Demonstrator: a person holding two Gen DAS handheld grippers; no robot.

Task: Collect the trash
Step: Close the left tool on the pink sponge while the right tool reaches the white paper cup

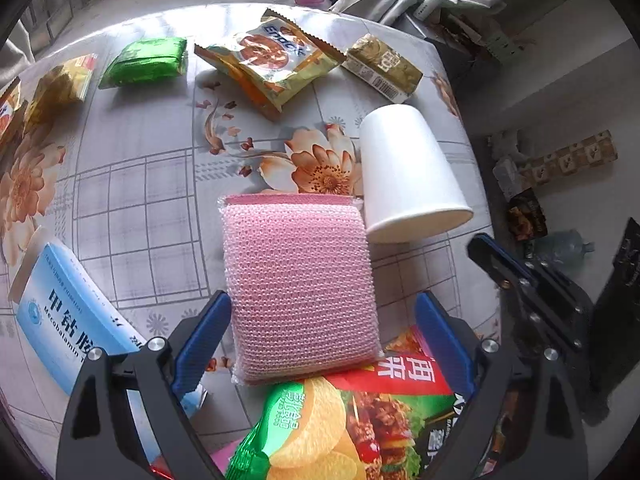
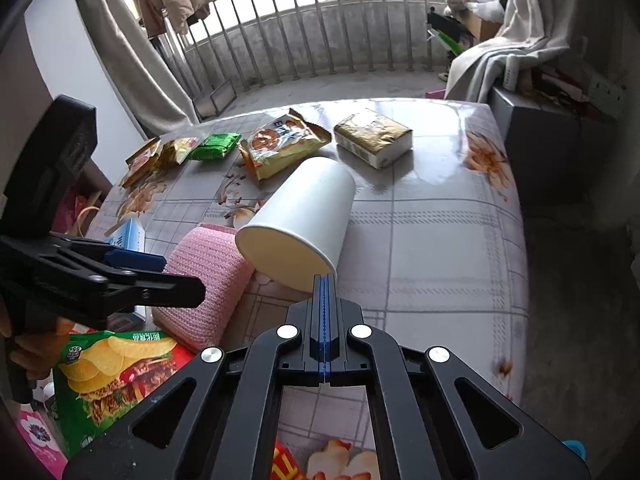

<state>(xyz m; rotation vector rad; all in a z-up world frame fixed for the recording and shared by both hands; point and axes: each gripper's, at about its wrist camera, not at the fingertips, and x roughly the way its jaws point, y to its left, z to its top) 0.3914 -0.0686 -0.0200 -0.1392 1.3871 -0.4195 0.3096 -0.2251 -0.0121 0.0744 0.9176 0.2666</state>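
Your left gripper is wide open, its blue fingers on both sides of the pink sponge and apart from it. Your right gripper is fully closed and holds nothing; its tip is at the rim of the white cup, which lies on its side on the table, touching the sponge. A chips bag lies under your left gripper.

Black left gripper, right gripper, blue pads, silver screws
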